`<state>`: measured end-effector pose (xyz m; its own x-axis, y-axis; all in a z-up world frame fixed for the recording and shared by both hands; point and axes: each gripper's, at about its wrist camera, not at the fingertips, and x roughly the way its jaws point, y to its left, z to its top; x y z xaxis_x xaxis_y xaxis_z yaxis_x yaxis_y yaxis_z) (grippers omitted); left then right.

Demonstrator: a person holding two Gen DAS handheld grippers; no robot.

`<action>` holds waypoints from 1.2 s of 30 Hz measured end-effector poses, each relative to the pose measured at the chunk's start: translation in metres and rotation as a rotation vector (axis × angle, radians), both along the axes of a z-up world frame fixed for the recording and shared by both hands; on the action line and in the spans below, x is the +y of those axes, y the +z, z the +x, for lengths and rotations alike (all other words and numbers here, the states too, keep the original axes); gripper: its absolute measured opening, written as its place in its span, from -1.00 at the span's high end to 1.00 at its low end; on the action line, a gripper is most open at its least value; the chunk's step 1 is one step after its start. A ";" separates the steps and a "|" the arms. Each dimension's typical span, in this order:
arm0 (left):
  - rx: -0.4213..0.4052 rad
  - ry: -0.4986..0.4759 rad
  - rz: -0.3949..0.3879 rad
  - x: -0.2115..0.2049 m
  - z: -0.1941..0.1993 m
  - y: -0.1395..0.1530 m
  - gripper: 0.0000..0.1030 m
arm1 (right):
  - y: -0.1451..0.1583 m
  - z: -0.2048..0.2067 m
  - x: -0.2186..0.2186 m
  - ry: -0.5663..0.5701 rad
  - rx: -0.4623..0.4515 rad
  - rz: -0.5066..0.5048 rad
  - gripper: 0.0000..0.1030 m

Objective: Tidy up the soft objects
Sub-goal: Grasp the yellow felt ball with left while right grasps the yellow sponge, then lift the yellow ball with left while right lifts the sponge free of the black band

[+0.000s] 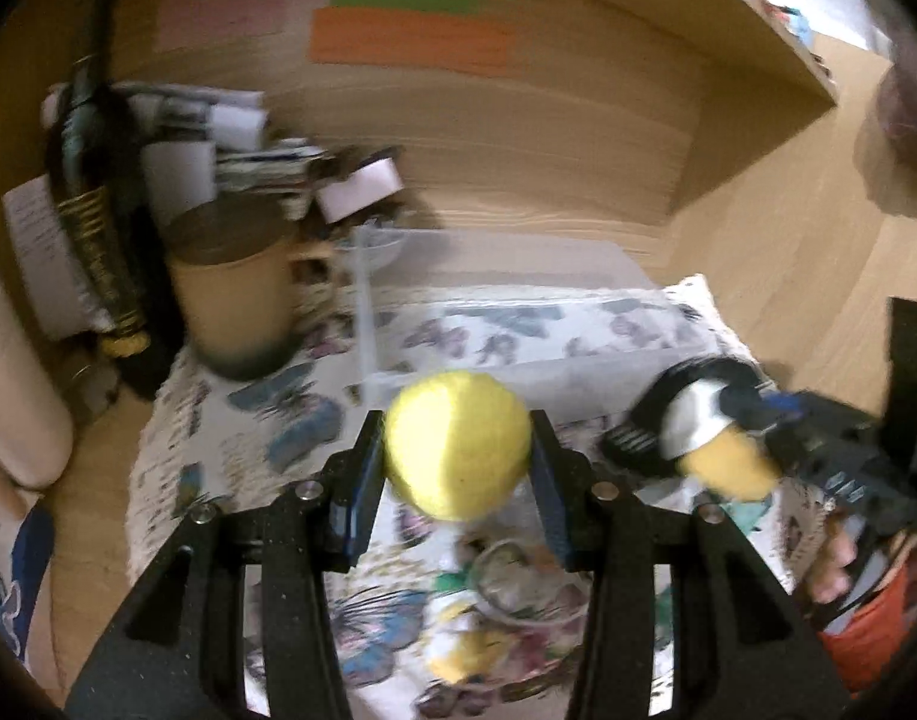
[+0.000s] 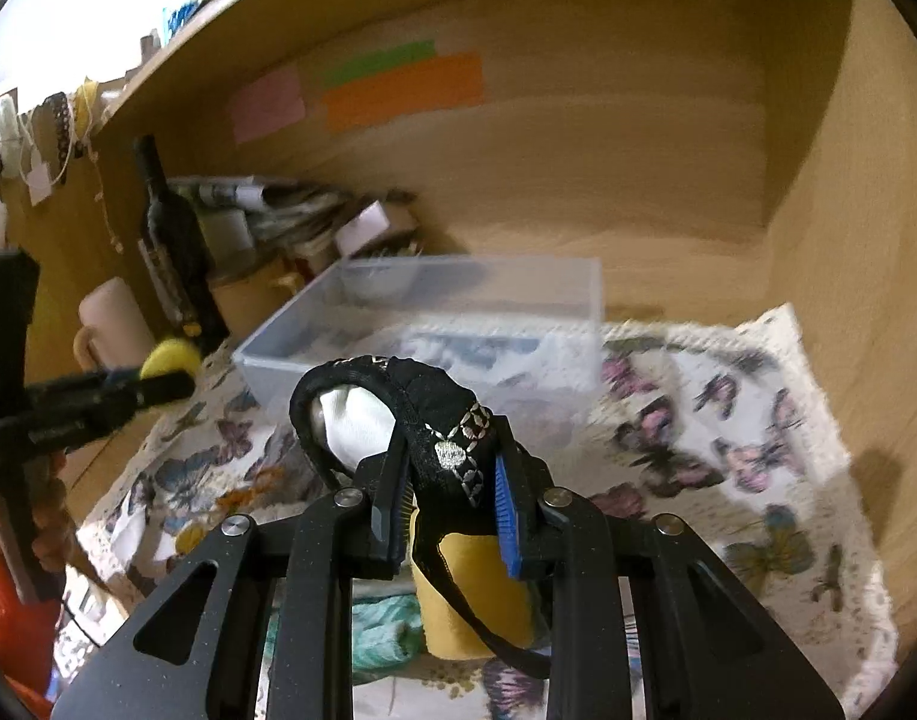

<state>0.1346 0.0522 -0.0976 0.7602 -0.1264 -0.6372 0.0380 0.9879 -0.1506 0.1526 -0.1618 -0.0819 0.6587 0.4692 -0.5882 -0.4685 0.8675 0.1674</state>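
Note:
My left gripper is shut on a yellow soft ball and holds it above the butterfly cloth, just short of a clear plastic bin. My right gripper is shut on a black slipper with white lining, embroidered trim and a yellow sole, held in front of the bin. The slipper also shows in the left wrist view, at the right. The ball and left gripper show in the right wrist view, at the left.
A dark wine bottle, a beige mug, papers and boxes crowd the back left. A clear glass cup and a small yellow item lie on the cloth below the left gripper. A teal cloth lies under the right gripper. Wooden walls enclose the desk.

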 end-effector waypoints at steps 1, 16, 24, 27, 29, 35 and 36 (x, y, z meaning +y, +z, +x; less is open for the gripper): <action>0.003 -0.015 -0.003 -0.006 0.004 0.000 0.12 | -0.006 0.003 0.003 0.016 0.025 0.005 0.59; 0.095 -0.180 0.025 -0.082 0.046 -0.028 0.12 | -0.027 0.006 -0.003 0.036 0.098 -0.039 0.14; 0.107 -0.161 0.040 -0.082 0.047 -0.032 0.12 | -0.045 -0.005 -0.022 0.028 0.172 -0.038 0.10; 0.115 -0.158 0.055 -0.083 0.049 -0.035 0.12 | -0.046 -0.009 -0.027 0.024 0.178 -0.045 0.10; 0.123 -0.157 0.063 -0.084 0.050 -0.040 0.12 | -0.044 -0.013 -0.031 0.006 0.162 -0.067 0.10; 0.132 -0.156 0.055 -0.083 0.051 -0.044 0.12 | -0.031 -0.015 -0.056 -0.124 0.112 -0.110 0.10; 0.129 -0.156 0.058 -0.084 0.051 -0.043 0.12 | -0.028 -0.017 -0.060 -0.120 0.117 -0.097 0.10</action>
<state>0.1858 -0.0316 -0.1411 0.6457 -0.1966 -0.7379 0.1754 0.9786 -0.1072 0.1361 -0.2214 -0.1095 0.6309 0.3293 -0.7025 -0.3432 0.9305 0.1279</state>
